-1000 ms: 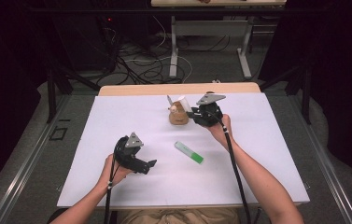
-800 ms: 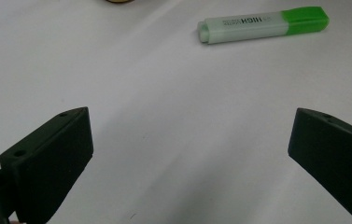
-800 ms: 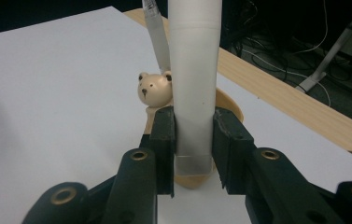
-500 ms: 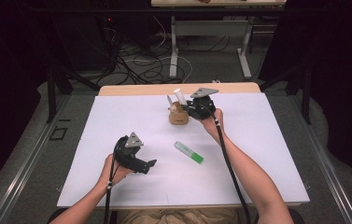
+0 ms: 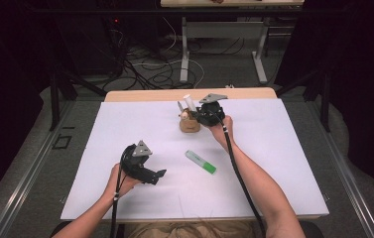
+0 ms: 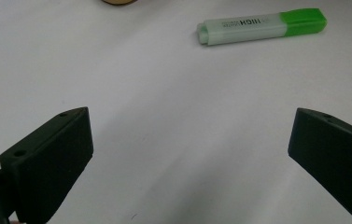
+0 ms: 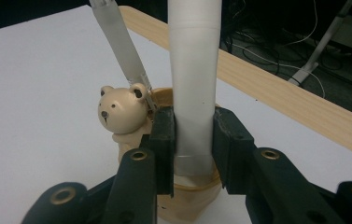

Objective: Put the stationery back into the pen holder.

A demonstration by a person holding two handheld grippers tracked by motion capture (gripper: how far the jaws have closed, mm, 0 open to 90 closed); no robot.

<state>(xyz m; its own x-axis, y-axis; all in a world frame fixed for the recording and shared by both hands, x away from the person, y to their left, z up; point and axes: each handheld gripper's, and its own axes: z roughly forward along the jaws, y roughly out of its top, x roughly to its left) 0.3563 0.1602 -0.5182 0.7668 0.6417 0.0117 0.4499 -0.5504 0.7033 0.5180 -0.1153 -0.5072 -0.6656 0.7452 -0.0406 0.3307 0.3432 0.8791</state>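
A white table point(image 5: 283, 163) with a pale wooden far edge point(image 5: 140, 94) stands in a dim room — darkness closes in on both sides of it. Beyond that edge, on the grey floor point(image 5: 125, 74), lies a tangle of black and white cables point(image 5: 150, 69), with the white legs of a second table point(image 5: 184, 54) rising just behind them. Left of the white table a dark stand's legs point(image 5: 55, 94) splay on the floor — another stands to its right. Metal rails point(image 5: 23, 183) run along both sides of it.
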